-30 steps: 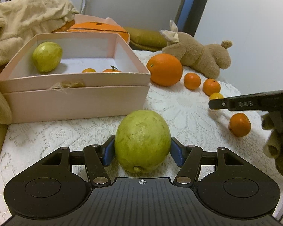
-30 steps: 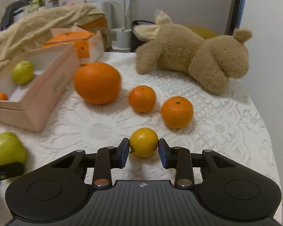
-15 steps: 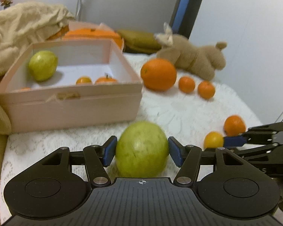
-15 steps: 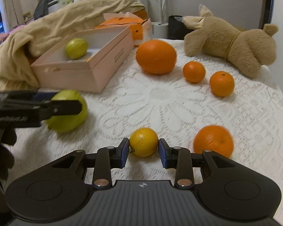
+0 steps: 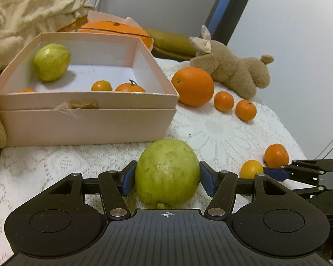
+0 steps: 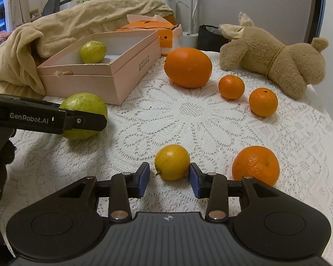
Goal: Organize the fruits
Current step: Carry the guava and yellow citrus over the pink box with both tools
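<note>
My left gripper (image 5: 167, 178) is shut on a green guava (image 5: 167, 173), low over the white lace cloth in front of the pink box (image 5: 86, 119); it also shows in the right wrist view (image 6: 84, 115). My right gripper (image 6: 169, 177) has opened; the small yellow citrus (image 6: 172, 161) rests on the cloth between its pads, with a gap on the left side. The box holds another guava (image 5: 51, 62) and small oranges (image 5: 129, 87). A big orange (image 6: 188, 67) and three small oranges (image 6: 231, 87) lie loose on the cloth.
A brown plush toy (image 6: 275, 59) lies at the far right of the bed. A beige blanket (image 6: 55, 35) is heaped behind the box. An orange package (image 6: 157, 31) stands behind the box. The bed edge runs along the right.
My right gripper swung left and back, set the yellow citrus on the cloth and opened its jaws. My left gripper keeps its hold on the guava and shifted slightly.
</note>
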`<state>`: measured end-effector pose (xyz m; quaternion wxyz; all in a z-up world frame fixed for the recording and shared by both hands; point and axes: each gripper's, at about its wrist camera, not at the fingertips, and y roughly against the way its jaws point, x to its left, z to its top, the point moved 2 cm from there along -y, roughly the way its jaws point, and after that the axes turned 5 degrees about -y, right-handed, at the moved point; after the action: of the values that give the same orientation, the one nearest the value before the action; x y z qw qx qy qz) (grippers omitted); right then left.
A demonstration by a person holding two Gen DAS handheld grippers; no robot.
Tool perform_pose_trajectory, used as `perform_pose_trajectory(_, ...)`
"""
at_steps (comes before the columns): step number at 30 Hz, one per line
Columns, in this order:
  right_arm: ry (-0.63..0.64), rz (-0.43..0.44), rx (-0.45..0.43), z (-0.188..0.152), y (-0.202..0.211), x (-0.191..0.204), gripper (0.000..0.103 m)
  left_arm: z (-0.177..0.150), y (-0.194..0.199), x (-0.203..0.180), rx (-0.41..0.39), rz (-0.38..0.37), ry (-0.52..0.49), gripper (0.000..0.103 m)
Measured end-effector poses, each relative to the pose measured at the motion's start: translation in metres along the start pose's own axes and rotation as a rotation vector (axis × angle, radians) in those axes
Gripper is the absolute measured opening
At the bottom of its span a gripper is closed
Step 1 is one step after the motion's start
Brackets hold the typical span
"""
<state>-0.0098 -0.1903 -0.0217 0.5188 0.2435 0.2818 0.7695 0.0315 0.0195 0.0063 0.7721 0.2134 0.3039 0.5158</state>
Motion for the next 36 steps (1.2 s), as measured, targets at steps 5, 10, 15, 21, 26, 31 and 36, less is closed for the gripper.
perform_pose_trajectory(5,0.018,-0.031,0.001,0.002,0.0,0.006,0.037,-0.003,0.006,-0.002,-0.01,0.004,-0.012,0.064)
perform_pose_trajectory(10,0.058,-0.053,0.013,0.006,0.001,0.016,0.033,-0.003,0.015,-0.004,-0.017,-0.006,-0.032,0.064)
perform_pose_trajectory(15,0.09,-0.032,0.018,0.011,0.003,0.029,0.033,-0.008,0.01,-0.008,0.011,0.007,-0.071,0.064)
perform_pose_trajectory(21,0.115,0.014,0.028,0.01,0.0,0.043,0.033,-0.009,0.01,-0.008,0.003,0.006,-0.073,0.065)
perform_pose_trajectory(26,0.101,0.017,0.041,0.006,-0.004,0.04,0.033,-0.009,0.009,-0.009,-0.02,0.013,-0.076,0.065)
perform_pose_trajectory(31,0.092,0.021,0.041,0.005,-0.004,0.038,0.033,-0.011,0.005,-0.005,-0.016,-0.01,-0.045,0.065)
perform_pose_trajectory(36,0.094,0.02,0.038,0.005,-0.005,0.037,0.033,-0.011,0.005,-0.006,-0.016,-0.006,-0.049,0.064)
